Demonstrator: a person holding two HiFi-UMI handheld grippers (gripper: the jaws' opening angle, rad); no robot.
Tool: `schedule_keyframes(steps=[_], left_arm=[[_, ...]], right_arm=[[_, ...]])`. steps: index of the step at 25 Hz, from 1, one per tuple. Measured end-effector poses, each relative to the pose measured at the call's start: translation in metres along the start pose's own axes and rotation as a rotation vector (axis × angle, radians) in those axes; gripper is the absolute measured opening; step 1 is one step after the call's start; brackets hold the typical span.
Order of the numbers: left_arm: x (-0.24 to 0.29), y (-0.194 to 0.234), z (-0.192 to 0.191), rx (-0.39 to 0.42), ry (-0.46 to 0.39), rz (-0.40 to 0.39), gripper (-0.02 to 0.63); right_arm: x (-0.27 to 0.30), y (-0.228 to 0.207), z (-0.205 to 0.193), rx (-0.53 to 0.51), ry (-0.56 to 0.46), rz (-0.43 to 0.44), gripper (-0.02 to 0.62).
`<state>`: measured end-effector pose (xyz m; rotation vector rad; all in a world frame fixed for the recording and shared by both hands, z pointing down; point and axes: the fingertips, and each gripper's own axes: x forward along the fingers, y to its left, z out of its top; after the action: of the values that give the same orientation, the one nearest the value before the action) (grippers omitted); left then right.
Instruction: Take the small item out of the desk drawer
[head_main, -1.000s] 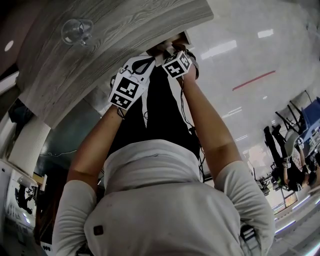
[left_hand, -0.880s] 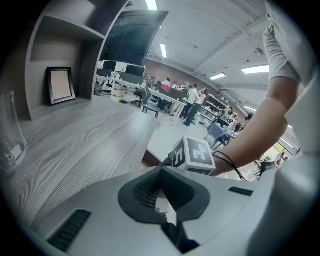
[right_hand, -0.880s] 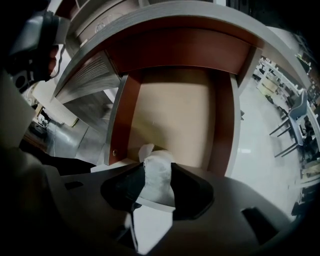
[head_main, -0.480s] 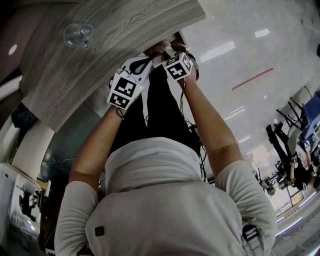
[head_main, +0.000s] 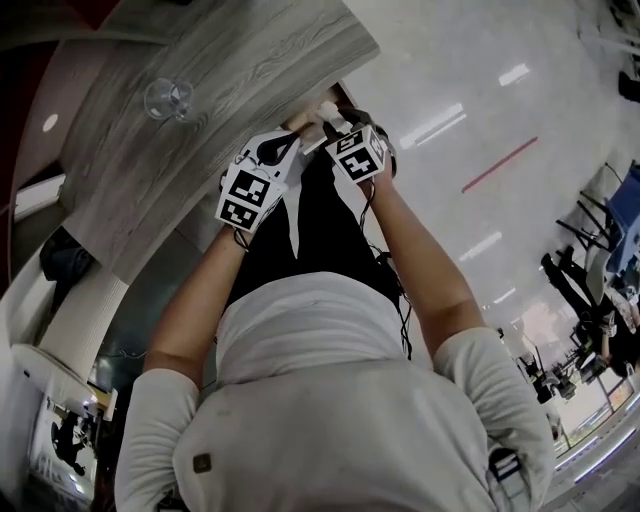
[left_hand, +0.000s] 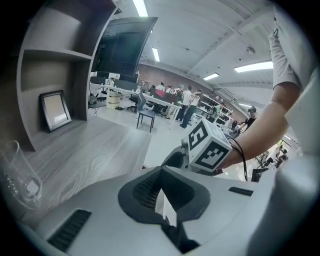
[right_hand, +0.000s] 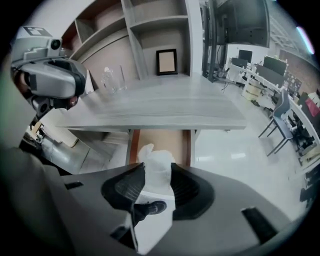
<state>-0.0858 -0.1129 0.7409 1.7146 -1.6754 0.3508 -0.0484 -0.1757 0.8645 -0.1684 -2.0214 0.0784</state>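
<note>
Both grippers had come up from the drawer mouth since the earlier frame, the right one further. In its own view, the right gripper (right_hand: 155, 187) had its jaws partly spread and pinching the small white item (right_hand: 156, 162), a crumpled, pale lump that stuck out past the jaw tips. Just beyond those tips lay the open drawer (right_hand: 177, 142), its brown bottom bare, under the edge of the grey wood desk (right_hand: 160, 107). The left gripper (left_hand: 162, 192) had its jaws pressed nearly together with nothing between them. Off to the left of those jaws a clear glass (left_hand: 20, 175) stood on the desk; to their right was the right gripper's marker cube (left_hand: 209, 147).
</note>
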Motion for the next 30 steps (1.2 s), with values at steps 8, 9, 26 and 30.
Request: schedule_keyframes(steps=[8, 9, 26, 30], left_arm=[[-0.031, -0.018, 0.049, 0.04, -0.045, -0.034, 0.015], [-0.036, -0.019, 0.055, 0.052, -0.048, -0.039, 0.015], [-0.124, -0.048, 0.172, 0.143, -0.221, -0.102, 0.015], [-0.148, -0.055, 0.198, 0.18, -0.26, -0.107, 0.015]], right_arm=[[-0.071, 0.0, 0.024, 0.03, -0.089, -0.032, 0.163], [-0.081, -0.001, 0.028, 0.037, -0.107, -0.038, 0.163], [-0.242, 0.027, 0.111, 0.098, -0.406, -0.131, 0.163], [-0.28, 0.032, 0.13, 0.115, -0.48, -0.167, 0.163]])
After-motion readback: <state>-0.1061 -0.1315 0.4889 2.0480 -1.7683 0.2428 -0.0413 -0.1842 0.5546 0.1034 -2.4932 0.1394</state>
